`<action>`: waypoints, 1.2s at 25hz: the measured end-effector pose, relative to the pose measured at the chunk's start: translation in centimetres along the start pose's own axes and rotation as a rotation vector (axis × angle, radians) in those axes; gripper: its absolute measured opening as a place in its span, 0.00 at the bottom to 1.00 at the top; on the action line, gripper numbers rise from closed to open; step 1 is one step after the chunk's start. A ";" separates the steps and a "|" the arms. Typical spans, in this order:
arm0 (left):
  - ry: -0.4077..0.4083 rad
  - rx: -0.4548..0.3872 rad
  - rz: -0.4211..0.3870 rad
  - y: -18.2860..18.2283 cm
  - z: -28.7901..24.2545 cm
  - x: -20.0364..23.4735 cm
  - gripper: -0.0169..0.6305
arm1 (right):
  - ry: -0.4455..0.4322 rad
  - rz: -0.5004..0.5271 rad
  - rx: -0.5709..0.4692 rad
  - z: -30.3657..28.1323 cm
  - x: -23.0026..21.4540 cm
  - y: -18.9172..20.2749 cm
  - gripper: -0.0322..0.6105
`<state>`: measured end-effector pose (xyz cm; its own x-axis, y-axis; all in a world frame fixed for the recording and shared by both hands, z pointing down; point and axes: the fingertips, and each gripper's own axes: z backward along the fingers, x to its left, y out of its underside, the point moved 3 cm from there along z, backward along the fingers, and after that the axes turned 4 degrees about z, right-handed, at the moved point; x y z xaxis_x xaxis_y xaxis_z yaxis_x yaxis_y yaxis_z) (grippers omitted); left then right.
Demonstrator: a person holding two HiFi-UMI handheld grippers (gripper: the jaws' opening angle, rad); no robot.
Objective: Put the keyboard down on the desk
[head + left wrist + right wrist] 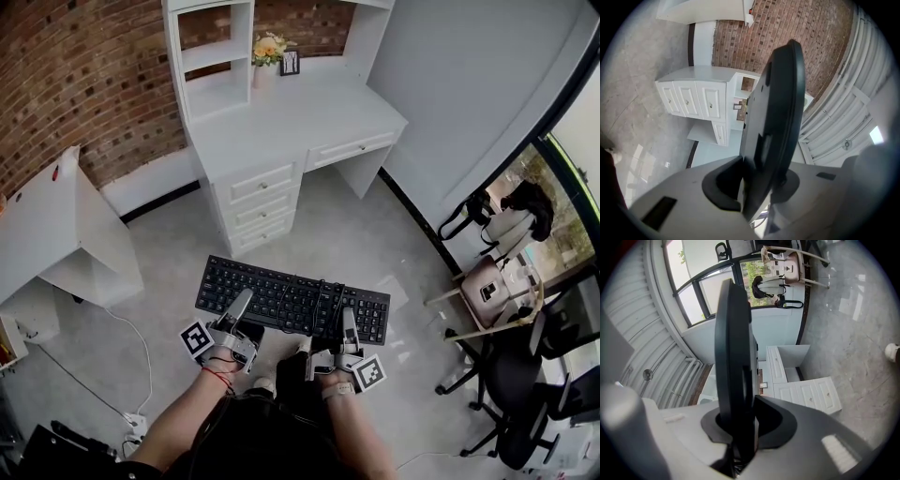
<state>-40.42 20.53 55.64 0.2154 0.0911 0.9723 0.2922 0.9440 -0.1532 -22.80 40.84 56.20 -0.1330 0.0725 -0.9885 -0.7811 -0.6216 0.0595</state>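
Observation:
A black keyboard (291,302) hangs level over the grey floor, short of the white desk (291,117), its cable bunched on the keys. My left gripper (234,314) is shut on its near edge toward the left end. My right gripper (349,333) is shut on the near edge toward the right end. In the left gripper view the keyboard (780,108) runs edge-on up from the jaws of the left gripper (757,180). The right gripper view shows the same slab (733,348) clamped in the right gripper (738,427). The desk top holds nothing in its front half.
A flower vase (267,47) and a small frame (290,63) stand at the desk's back, beside a shelf unit (214,56). A white table (47,225) is at the left. Chairs with bags (497,281) and a black office chair (516,384) crowd the right. A power strip (136,427) lies on the floor.

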 end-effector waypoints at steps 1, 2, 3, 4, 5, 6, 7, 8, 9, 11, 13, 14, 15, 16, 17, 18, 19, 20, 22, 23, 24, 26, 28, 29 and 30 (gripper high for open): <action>-0.003 0.000 -0.003 -0.1 -0.4 0.1 0.13 | 0.001 -0.003 0.002 -0.4 -0.3 -0.1 0.16; -0.005 -0.002 -0.007 -0.3 -0.9 0.3 0.13 | 0.002 -0.007 0.004 -1.0 -0.5 -0.3 0.16; -0.006 -0.005 -0.010 -0.6 -1.4 0.5 0.13 | 0.003 -0.012 0.007 -1.7 -0.8 -0.4 0.16; -0.005 -0.010 -0.012 -0.8 -2.0 0.6 0.13 | 0.003 -0.017 0.011 -2.5 -1.0 -0.6 0.16; -0.003 -0.016 -0.013 -1.1 -2.7 0.7 0.13 | 0.003 -0.021 0.018 -3.4 -1.2 -0.7 0.16; -0.001 -0.022 -0.014 -1.5 -3.5 0.8 0.13 | 0.001 -0.022 0.025 -4.4 -1.4 -0.9 0.16; 0.002 -0.029 -0.015 -1.8 -4.3 0.9 0.13 | -0.002 -0.021 0.034 -5.5 -1.5 -1.1 0.16; 0.006 -0.035 -0.015 -2.2 -5.2 0.9 0.13 | -0.007 -0.018 0.042 -6.6 -1.6 -1.4 0.16; 0.012 -0.042 -0.014 -2.5 -6.1 0.9 0.13 | -0.011 -0.015 0.050 -7.7 -1.6 -1.6 0.16; 0.018 -0.055 -0.012 -3.2 -8.0 0.9 0.13 | -0.016 -0.013 0.067 -10.1 -1.6 -2.1 0.16; 0.022 -0.064 -0.012 -3.9 -10.2 0.9 0.13 | -0.017 -0.013 0.080 -12.5 -1.7 -2.7 0.16; 0.026 -0.066 -0.012 -4.1 -11.4 0.9 0.13 | -0.020 -0.012 0.085 -13.7 -1.7 -3.2 0.16; 0.029 -0.069 -0.013 -4.3 -12.6 1.0 0.13 | -0.023 -0.011 0.089 -14.9 -1.7 -3.7 0.16; 0.031 -0.072 -0.014 -4.4 -13.7 1.1 0.13 | -0.027 -0.012 0.094 -16.0 -1.7 -4.2 0.16; 0.032 -0.074 -0.016 -4.5 -14.8 1.2 0.13 | -0.029 -0.013 0.098 -17.2 -1.8 -4.8 0.16; 0.032 -0.077 -0.019 -4.7 -15.8 1.3 0.13 | -0.028 -0.013 0.103 -18.2 -1.9 -5.3 0.16; 0.031 -0.080 -0.021 -4.8 -16.8 1.4 0.13 | -0.026 -0.012 0.109 -19.3 -2.1 -5.7 0.16; 0.030 -0.084 -0.022 -5.0 -17.7 1.5 0.13 | -0.024 -0.011 0.115 -20.3 -2.3 -6.1 0.16; 0.029 -0.096 -0.022 -5.6 -19.5 1.7 0.13 | -0.023 -0.011 0.125 -22.4 -2.5 -6.7 0.16; 0.028 -0.102 -0.022 -5.8 -20.4 1.8 0.13 | -0.022 -0.013 0.130 -23.3 -2.6 -7.0 0.16; 0.028 -0.107 -0.022 -6.0 -21.2 1.9 0.13 | -0.021 -0.014 0.135 -24.2 -2.7 -7.2 0.16; 0.028 -0.116 -0.020 -6.3 -22.6 2.1 0.13 | -0.018 -0.016 0.147 -25.8 -3.1 -7.8 0.16; 0.024 -0.128 -0.019 -6.5 -24.0 2.5 0.13 | -0.010 -0.014 0.159 -27.2 -3.6 -8.5 0.16; 0.022 -0.133 -0.020 -6.6 -24.7 2.7 0.13 | -0.006 -0.014 0.164 -28.0 -3.8 -8.9 0.16; 0.021 -0.136 -0.021 -6.7 -25.5 2.9 0.13 | -0.003 -0.015 0.167 -28.8 -3.9 -9.3 0.16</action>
<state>-17.97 6.36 55.01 0.2270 0.0634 0.9718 0.4205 0.8937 -0.1566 2.54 23.85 55.48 -0.1224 0.0833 -0.9890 -0.8737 -0.4817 0.0676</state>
